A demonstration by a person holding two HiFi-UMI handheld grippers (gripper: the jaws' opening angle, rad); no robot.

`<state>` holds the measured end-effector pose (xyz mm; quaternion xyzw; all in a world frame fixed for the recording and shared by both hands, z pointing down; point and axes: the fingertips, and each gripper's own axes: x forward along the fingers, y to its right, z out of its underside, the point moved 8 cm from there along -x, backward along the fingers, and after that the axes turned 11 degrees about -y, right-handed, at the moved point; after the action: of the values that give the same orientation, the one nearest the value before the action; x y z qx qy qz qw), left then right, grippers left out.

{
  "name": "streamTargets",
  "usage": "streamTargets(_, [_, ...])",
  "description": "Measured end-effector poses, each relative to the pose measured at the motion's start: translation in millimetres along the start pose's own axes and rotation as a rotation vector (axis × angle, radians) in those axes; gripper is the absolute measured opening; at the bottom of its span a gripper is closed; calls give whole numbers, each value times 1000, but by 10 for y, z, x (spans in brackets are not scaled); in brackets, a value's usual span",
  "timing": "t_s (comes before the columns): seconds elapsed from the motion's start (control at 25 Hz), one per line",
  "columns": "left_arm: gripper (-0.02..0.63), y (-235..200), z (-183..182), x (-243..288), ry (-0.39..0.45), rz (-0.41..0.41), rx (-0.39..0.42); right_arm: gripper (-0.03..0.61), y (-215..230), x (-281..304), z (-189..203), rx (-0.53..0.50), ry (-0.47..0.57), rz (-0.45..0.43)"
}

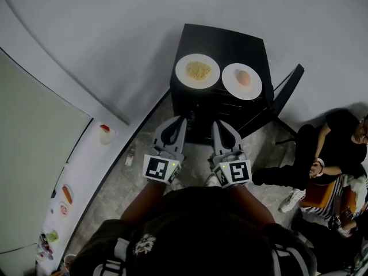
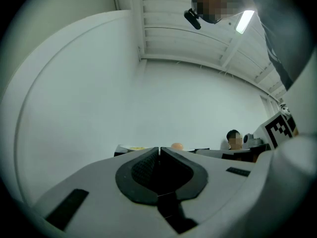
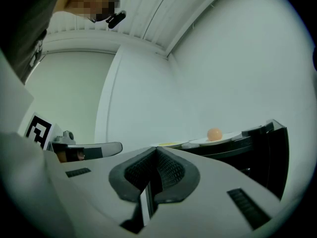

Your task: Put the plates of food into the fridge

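Behind the closed left tongs, the yellow-food plate barely shows.

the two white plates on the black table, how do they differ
The round white plate on the left carries a flat yellow heap of food; the round white plate on the right carries one small orange-pink rounded piece. In the head view the left plate sits slightly higher than the right plate. Both are round, white, similar in size, side by side on the black table.
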<state>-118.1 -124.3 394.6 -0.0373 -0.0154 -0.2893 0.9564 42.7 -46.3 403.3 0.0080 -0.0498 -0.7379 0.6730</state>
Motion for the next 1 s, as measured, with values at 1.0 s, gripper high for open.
streamTargets(1.0, [31,220,-32,422,-7,8,-19,62,710,145,-110,543,-43,-130])
